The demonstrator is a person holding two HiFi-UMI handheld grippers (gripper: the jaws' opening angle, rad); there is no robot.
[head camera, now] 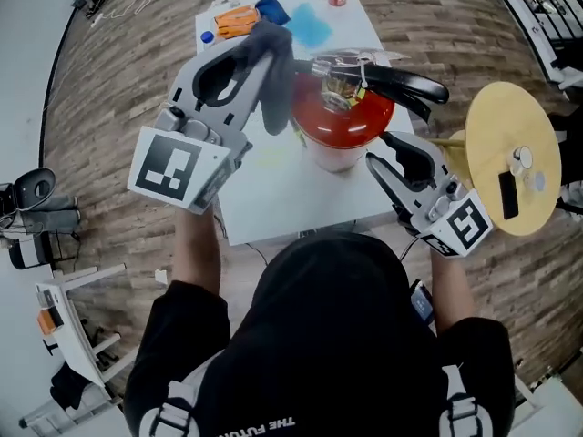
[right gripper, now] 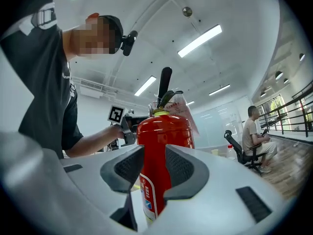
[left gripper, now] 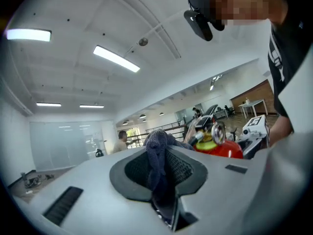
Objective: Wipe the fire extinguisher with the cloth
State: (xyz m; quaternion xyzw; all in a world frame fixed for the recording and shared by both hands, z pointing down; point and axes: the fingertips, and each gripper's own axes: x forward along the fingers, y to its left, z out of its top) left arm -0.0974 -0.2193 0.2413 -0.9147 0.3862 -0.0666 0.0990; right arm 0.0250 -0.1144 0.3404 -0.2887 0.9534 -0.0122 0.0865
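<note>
The left gripper (head camera: 258,51) pinches the grey cloth (head camera: 274,85) just left of the red fire extinguisher (head camera: 342,121) on the table (head camera: 273,194), likely ready to rub it, while the right gripper (head camera: 390,153) sits spread open on its right side.

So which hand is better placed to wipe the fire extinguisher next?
Left. The left gripper is shut on the cloth, close beside the top of the fire extinguisher. The right gripper is open, facing the red body, and holds no cloth.
</note>
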